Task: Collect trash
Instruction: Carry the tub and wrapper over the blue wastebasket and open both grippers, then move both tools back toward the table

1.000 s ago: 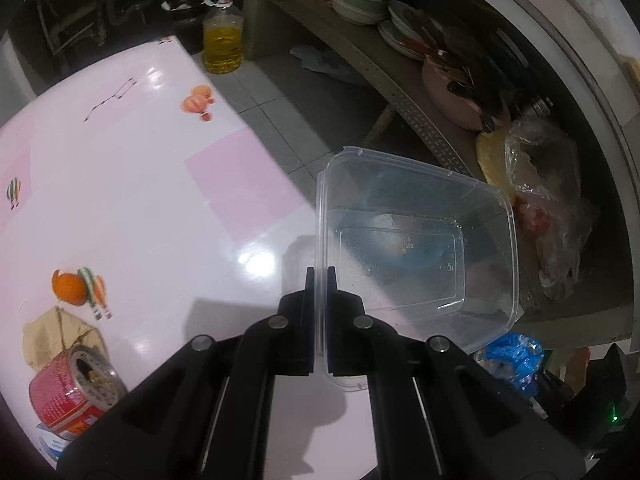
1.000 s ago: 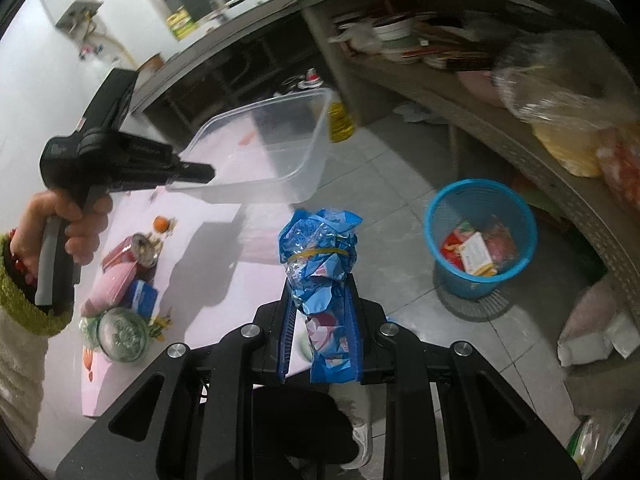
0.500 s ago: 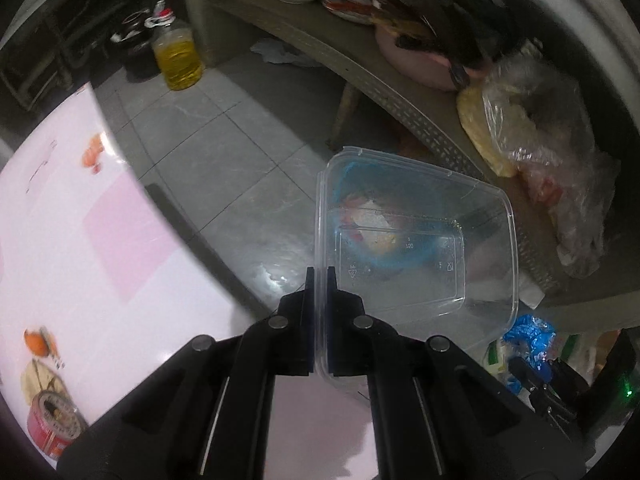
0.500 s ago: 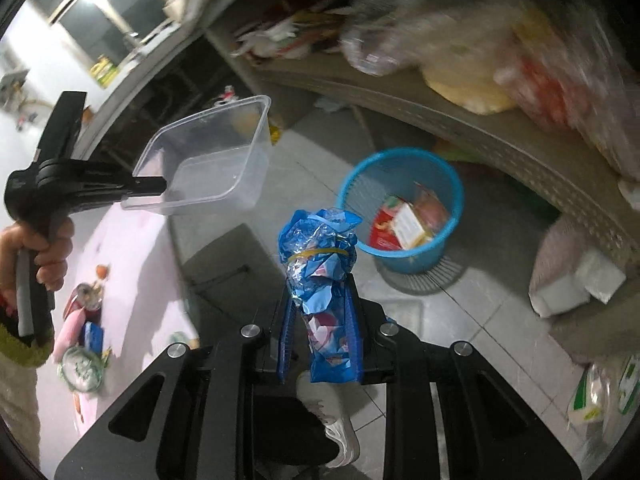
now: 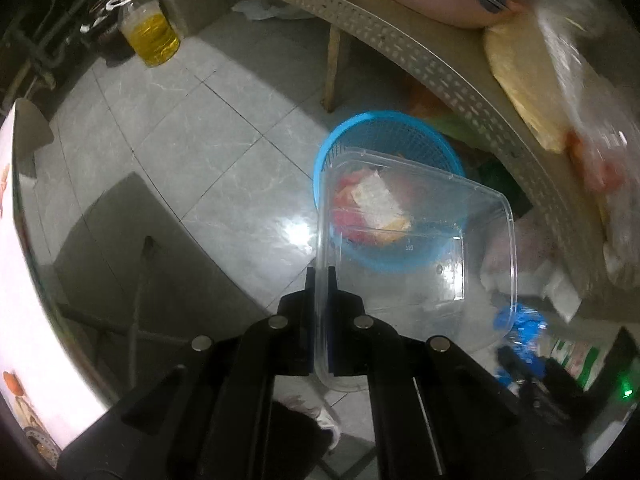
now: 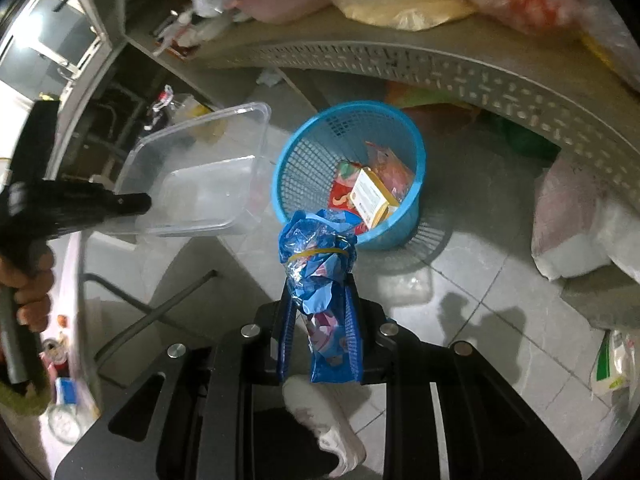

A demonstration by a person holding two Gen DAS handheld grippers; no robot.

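My left gripper [image 5: 321, 276] is shut on the rim of a clear plastic container [image 5: 416, 248], which hangs right above the blue waste basket [image 5: 344, 140] on the floor. The same container [image 6: 200, 172] appears in the right wrist view, held just left of the basket [image 6: 304, 160]. My right gripper [image 6: 320, 296] is shut on a crumpled blue wrapper [image 6: 320, 252] bound with a yellow rubber band, near the basket's front rim. Inside the basket lie a small yellow-and-white box [image 6: 370, 196] and red packets.
A perforated shelf [image 6: 440, 68] with plastic bags runs above and behind the basket. A bottle of yellow oil [image 5: 150, 32] stands on the tiled floor. The pink table edge [image 5: 16, 240] is at the left, a metal stool [image 6: 160, 304] below. White sacks [image 6: 576, 224] lie right of the basket.
Both grippers have left the table and come down over the floor toward the blue basket. The container now hangs over the basket; the wrapper sits close to its rim. Both grips are unchanged.
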